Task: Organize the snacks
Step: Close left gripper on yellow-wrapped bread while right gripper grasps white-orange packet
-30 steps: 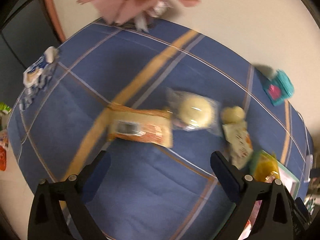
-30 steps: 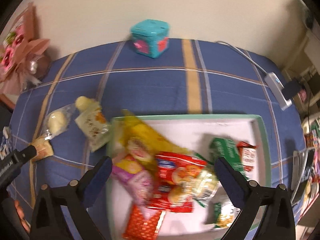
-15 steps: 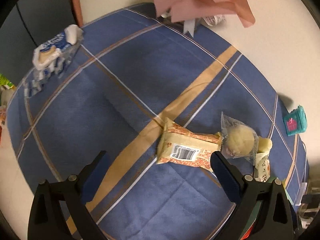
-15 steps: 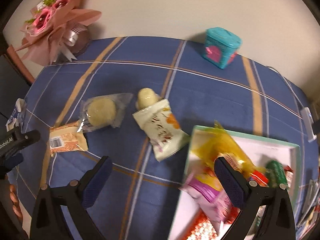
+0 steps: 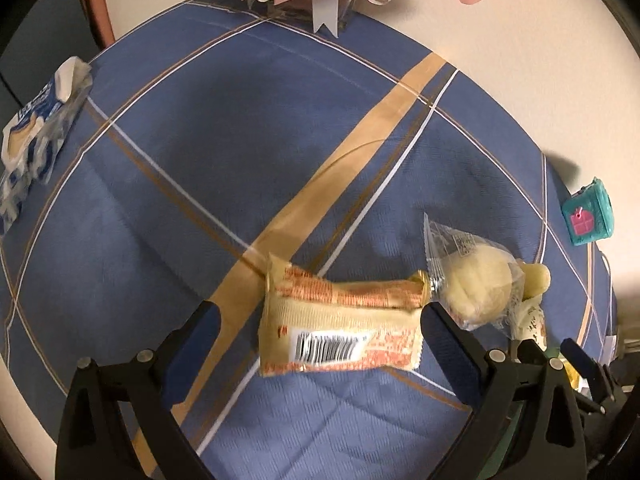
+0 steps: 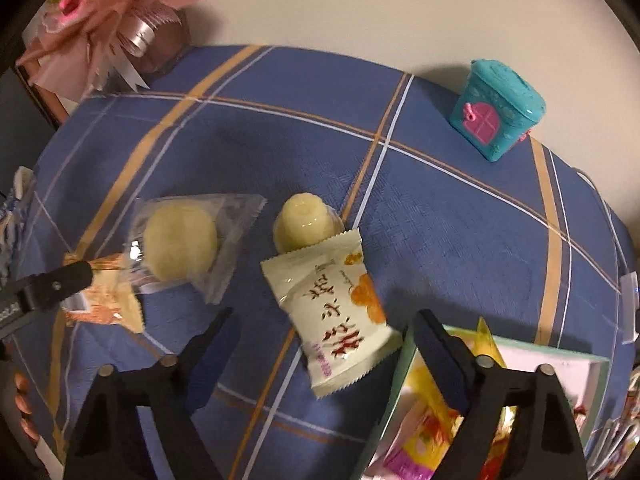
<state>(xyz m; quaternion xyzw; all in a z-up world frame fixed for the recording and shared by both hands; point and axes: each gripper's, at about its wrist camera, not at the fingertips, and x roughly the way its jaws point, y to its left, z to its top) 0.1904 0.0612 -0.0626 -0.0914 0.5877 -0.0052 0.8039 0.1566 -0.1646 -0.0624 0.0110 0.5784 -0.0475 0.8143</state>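
At the far left edge of my counter [image 5: 168, 184], under its blue plaid cloth, I see a blue-and-white packet [image 5: 34, 128] lying apart from everything else. My left gripper [image 5: 316, 320] points down over the orange pack [image 5: 340, 328], barcode up; its jaws stand wide, 1 on each side of the pack, and I cannot tell if the right pad touches its end. Just right of that pack, its end touching the wrapper, lies the clear-wrapped bun [image 5: 476, 280], and past the bun a pale jelly cup [image 6: 304, 222] peeks out from the top edge of the white sachet [image 6: 336, 312].

My right gripper [image 6: 320, 340] hovers over that sachet with the jaws well apart; they have just been closing a little, the sachet lies between them, and the pads are not pressing on it. The left jaw tip sits over bare cloth, the right one over the tray [image 6: 394, 396] rim. The tray, at the lower right, holds bright snack packs [image 6: 424, 432]. A teal box [image 6: 498, 116] stands near the back right edge, well apart from the snacks, and pink flowers [image 6: 112, 20] sit at the back left.
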